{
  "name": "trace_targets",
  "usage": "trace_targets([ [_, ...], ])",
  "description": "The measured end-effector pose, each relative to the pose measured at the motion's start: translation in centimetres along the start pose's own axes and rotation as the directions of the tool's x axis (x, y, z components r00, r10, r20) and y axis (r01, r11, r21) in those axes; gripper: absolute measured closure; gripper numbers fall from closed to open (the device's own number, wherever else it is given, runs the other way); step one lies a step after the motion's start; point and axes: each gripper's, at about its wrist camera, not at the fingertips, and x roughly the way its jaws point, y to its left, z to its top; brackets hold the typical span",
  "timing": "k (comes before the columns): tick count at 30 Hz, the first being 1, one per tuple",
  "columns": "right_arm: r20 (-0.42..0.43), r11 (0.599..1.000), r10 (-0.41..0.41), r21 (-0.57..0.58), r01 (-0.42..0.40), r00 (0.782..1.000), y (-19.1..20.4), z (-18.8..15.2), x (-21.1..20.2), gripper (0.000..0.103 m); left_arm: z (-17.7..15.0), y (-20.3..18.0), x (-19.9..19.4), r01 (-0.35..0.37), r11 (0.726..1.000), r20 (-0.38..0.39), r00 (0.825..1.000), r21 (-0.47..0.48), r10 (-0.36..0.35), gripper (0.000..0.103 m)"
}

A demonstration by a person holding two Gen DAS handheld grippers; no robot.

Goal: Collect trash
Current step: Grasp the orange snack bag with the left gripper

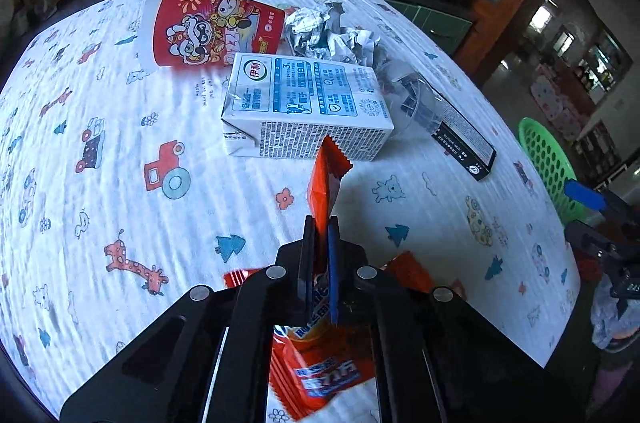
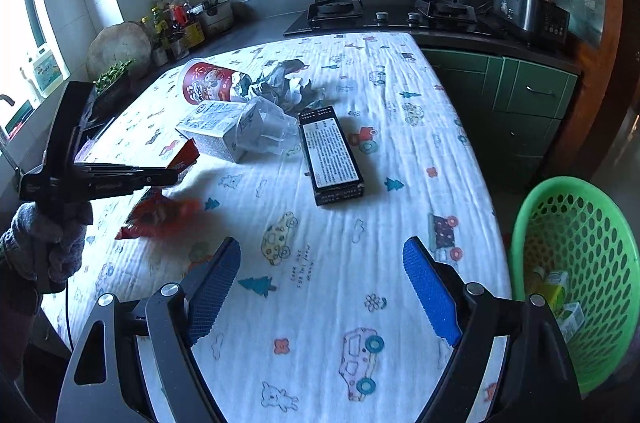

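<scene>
The orange wrapper (image 1: 325, 183), crinkled foil with a zigzag-cut end and white lettering, is pinched flat in the closed jaws of the left gripper (image 1: 321, 223) just above the bench (image 1: 120, 143), evidently for carrying to the green basket (image 2: 576, 263), while the right gripper (image 2: 322, 287) hangs wide open, empty.

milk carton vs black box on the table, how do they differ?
The milk carton is white with blue print; the black box is dark with a white label. The carton is short and blocky, the box long and flat. The carton touches the clear plastic cup; the box lies apart. Both lie flat on the tablecloth, ungripped.
</scene>
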Motion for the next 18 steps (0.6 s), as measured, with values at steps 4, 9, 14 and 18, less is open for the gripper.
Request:
trace_targets([
  [4, -0.008, 1.000, 0.010, -0.024, -0.010, 1.000, 0.7, 1.2, 1.3, 0.023, -0.2, 0.0, -1.4, 0.011, 1.000, 0.018, 1.000, 0.015, -0.012, 0.099],
  [9, -0.018, 0.996, 0.030, -0.083, -0.031, 0.999, 2.3, 3.6, 3.5, 0.027, -0.6, 0.5, -2.9, 0.011, 0.999, 0.031, 0.999, 0.035, -0.013, 0.099],
  [14, -0.050, 0.980, 0.040, -0.193, -0.048, 0.998, 4.2, 5.8, 6.1, 0.028, -0.9, 1.1, -3.8, 0.014, 0.999, 0.038, 0.999, 0.040, -0.016, 0.099],
  [18, -0.092, 0.951, 0.031, -0.302, -0.057, 0.995, 5.4, 7.4, 8.6, 0.029, -1.0, 1.4, -3.9, 0.017, 0.999, 0.040, 0.999, 0.044, -0.019, 0.099],
])
